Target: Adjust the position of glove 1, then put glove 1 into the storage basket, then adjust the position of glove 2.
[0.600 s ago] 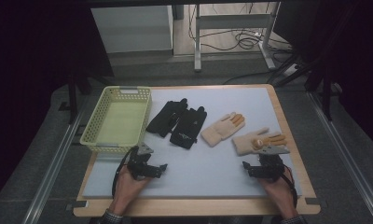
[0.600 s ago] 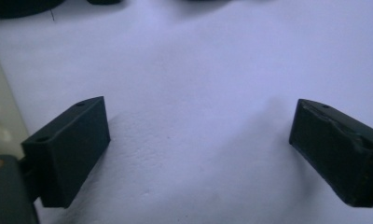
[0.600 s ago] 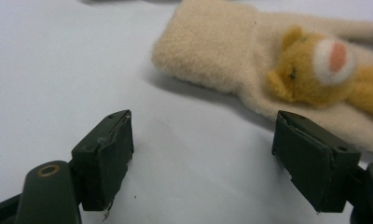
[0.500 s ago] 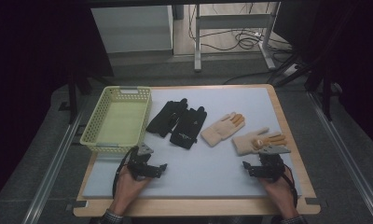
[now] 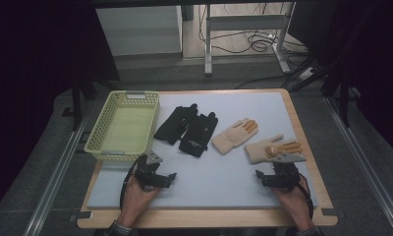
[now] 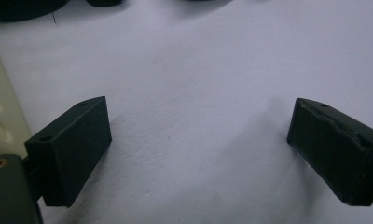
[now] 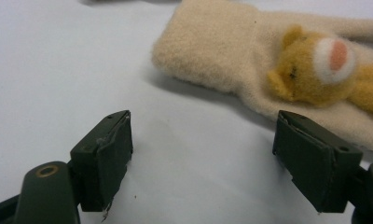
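Both tools rest wide open and empty on the desk's near edge, right tool (image 5: 279, 178) just short of the beige bear glove (image 5: 273, 148) lying lengthwise left-to-right, left tool (image 5: 156, 176) farther from the black gloves (image 5: 187, 129).

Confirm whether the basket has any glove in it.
No. The basket is empty; black gloves and beige gloves lie on the mat.

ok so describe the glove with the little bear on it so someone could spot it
On the grey mat, four gloves lie in a row right of the yellow basket. It is the rightmost cream glove, just ahead of the right gripper; it alone carries a small bear figure.
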The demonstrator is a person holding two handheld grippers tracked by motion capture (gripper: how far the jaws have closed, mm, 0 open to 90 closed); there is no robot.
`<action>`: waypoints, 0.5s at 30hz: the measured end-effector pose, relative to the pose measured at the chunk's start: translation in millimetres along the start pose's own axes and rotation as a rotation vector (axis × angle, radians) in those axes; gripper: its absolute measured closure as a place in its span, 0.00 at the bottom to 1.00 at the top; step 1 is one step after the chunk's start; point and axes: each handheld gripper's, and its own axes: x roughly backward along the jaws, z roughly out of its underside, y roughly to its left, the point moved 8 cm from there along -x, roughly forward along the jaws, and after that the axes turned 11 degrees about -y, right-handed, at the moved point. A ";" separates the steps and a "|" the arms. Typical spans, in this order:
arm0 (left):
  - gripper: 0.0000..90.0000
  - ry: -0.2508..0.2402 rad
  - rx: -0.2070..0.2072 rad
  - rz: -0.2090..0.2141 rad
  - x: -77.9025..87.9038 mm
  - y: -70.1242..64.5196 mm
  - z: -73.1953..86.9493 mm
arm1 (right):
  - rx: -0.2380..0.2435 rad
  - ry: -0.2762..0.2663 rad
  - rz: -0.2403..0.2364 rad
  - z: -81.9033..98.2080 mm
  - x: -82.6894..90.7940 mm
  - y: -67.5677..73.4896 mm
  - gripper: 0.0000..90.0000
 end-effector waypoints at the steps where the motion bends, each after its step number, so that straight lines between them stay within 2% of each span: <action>1: 0.07 0.000 0.000 0.001 0.1 0.0 0.0 | 0.000 0.000 0.000 0.0 0.0 0.0 0.22; 10: 0.07 0.000 0.001 0.001 0.0 0.0 0.0 | 0.007 -0.003 0.000 -0.4 0.4 0.7 0.22; 15: 0.07 0.001 0.000 0.002 0.1 0.0 0.0 | 0.000 -0.007 -0.020 -0.9 1.0 2.5 0.22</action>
